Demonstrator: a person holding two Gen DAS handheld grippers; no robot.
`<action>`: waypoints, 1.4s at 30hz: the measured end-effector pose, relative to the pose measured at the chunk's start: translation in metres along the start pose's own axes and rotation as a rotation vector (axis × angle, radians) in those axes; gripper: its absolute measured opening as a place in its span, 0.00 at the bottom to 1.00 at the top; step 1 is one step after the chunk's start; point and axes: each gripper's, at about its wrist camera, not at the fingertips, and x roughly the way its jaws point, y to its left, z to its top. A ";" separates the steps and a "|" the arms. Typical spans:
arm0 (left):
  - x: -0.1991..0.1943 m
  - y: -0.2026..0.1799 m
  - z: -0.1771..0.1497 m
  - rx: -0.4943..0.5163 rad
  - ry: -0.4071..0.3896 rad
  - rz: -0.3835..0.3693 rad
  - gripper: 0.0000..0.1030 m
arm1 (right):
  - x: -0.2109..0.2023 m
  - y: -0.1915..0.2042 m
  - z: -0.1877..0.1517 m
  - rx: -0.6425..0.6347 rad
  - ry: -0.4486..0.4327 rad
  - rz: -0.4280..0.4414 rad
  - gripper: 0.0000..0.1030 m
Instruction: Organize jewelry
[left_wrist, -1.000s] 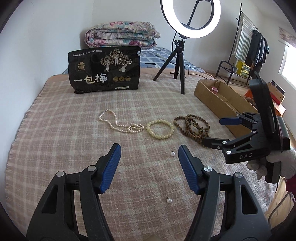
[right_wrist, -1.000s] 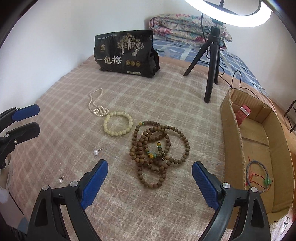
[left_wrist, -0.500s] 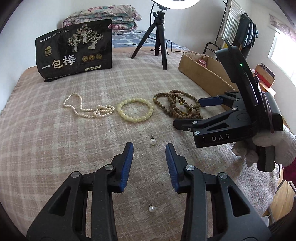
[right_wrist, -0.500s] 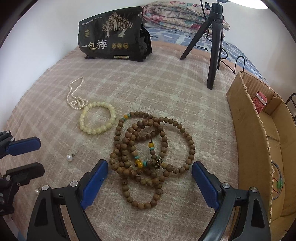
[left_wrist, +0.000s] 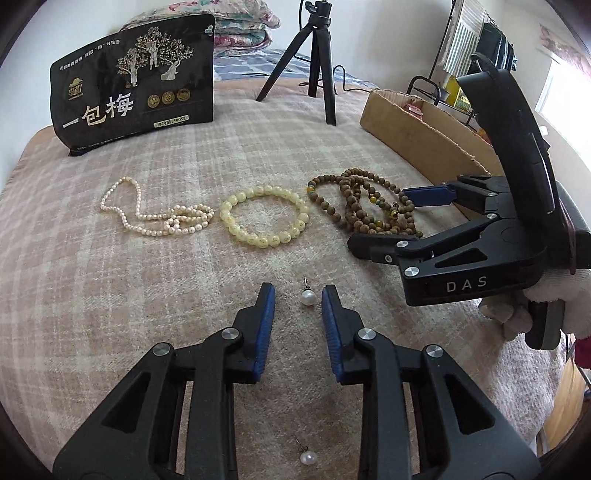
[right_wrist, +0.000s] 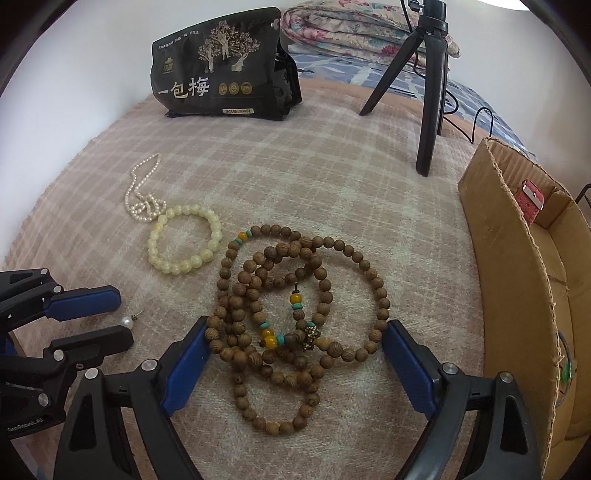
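Observation:
A pearl stud earring (left_wrist: 307, 296) lies on the plaid blanket between the tips of my left gripper (left_wrist: 298, 295), whose jaws are narrowly open around it, not touching. It also shows in the right wrist view (right_wrist: 127, 322). A second pearl earring (left_wrist: 307, 458) lies nearer the camera, under the gripper. My right gripper (right_wrist: 295, 343) is wide open, its jaws on either side of a tangle of brown wooden beads (right_wrist: 291, 314). A pale yellow bead bracelet (left_wrist: 264, 220) and a pearl necklace (left_wrist: 159, 216) lie to the left.
A cardboard box (right_wrist: 517, 295) stands at the right with a red item (right_wrist: 530, 199) and coloured string inside. A black snack bag (left_wrist: 136, 96) and a black tripod (left_wrist: 317, 62) stand at the back. Folded bedding lies behind.
Both grippers moved forward and down. The left jaws narrowed and now bracket the pearl earring. The right gripper closed in on the wooden beads, still wide open.

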 end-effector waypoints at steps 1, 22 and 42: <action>0.001 0.000 0.000 0.003 0.001 0.002 0.20 | 0.000 0.000 0.000 -0.002 -0.001 0.001 0.86; -0.011 0.001 -0.001 -0.023 -0.034 0.028 0.06 | -0.017 0.005 0.002 0.023 -0.013 0.109 0.16; -0.064 -0.014 0.009 -0.014 -0.128 0.059 0.06 | -0.111 -0.001 0.006 0.018 -0.169 0.103 0.10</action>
